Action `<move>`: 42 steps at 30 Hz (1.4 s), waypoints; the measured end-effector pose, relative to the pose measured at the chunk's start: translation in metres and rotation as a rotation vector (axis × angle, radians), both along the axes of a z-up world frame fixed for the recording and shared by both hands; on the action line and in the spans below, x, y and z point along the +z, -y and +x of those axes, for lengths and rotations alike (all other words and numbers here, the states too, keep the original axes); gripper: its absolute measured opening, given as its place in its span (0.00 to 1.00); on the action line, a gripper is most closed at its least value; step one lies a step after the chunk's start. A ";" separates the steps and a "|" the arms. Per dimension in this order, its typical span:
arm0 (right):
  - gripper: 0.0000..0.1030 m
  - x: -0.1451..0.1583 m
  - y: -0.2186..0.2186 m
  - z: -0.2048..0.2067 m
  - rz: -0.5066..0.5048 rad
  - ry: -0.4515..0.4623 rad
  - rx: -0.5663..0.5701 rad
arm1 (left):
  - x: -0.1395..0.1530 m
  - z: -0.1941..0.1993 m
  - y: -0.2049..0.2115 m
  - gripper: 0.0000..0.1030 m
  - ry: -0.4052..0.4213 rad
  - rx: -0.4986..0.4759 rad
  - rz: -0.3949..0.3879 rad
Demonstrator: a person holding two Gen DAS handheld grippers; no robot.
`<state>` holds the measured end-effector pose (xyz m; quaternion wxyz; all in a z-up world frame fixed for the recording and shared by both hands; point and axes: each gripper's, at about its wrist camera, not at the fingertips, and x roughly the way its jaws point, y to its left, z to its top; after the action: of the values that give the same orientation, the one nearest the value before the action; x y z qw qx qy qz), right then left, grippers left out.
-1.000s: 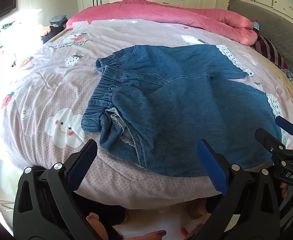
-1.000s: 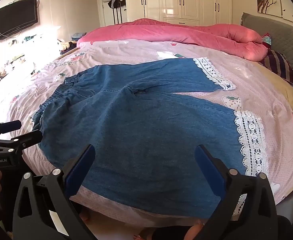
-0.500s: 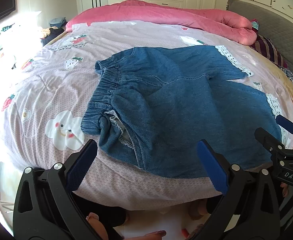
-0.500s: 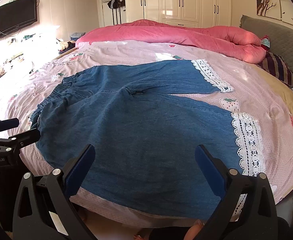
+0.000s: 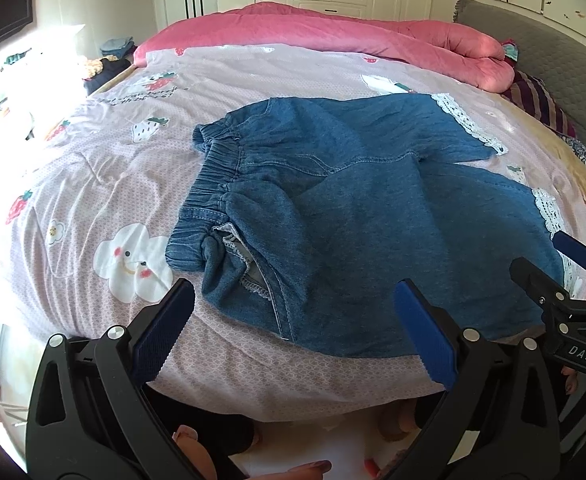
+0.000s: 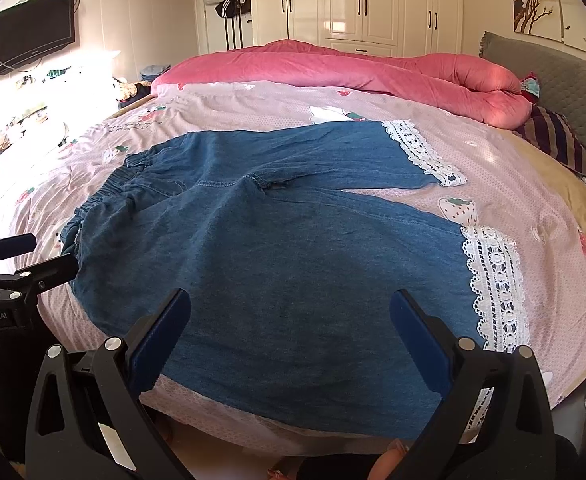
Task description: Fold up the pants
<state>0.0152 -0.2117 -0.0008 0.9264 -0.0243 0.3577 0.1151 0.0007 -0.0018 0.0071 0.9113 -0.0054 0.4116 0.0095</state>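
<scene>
Left wrist view: the left gripper [image 5: 293, 328] has its jaws spread wide and empty at 6 o'clock, just short of the near edge of the pants [image 5: 373, 220], which lie flat on the bed [image 5: 93, 168] with the waistband [image 5: 209, 196] at 9 o'clock and the lace hems toward 3 o'clock; the right gripper [image 5: 553, 264] shows at 4 o'clock. Right wrist view: the right gripper [image 6: 291, 340] also hangs with jaws spread and empty over the near leg of the pants [image 6: 293, 248], lace hem [image 6: 493, 280] at 3 o'clock, pink quilt [image 6: 353, 68] at 12 o'clock, and the left gripper [image 6: 33, 256] at 8 o'clock.
</scene>
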 end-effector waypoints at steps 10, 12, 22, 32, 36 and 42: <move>0.96 -0.001 0.000 0.000 -0.005 0.000 0.001 | 0.000 -0.001 0.001 0.91 0.000 0.000 -0.001; 0.96 -0.001 0.000 0.000 -0.005 0.001 0.001 | 0.000 0.000 0.001 0.91 0.002 0.000 0.000; 0.96 -0.002 0.001 0.000 -0.010 0.004 0.001 | 0.000 0.000 0.001 0.91 -0.001 0.001 -0.001; 0.96 -0.003 0.003 0.001 -0.011 0.002 -0.002 | 0.000 0.000 0.001 0.91 -0.002 -0.001 -0.004; 0.96 -0.002 0.004 0.002 -0.012 0.003 -0.005 | -0.001 0.001 0.000 0.91 -0.006 -0.005 -0.008; 0.96 -0.003 0.003 0.003 -0.018 0.003 -0.008 | -0.004 0.004 -0.002 0.91 -0.007 -0.009 -0.013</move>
<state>0.0186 -0.2151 -0.0036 0.9271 -0.0312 0.3575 0.1080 0.0047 0.0004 0.0036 0.9099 -0.0092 0.4146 0.0026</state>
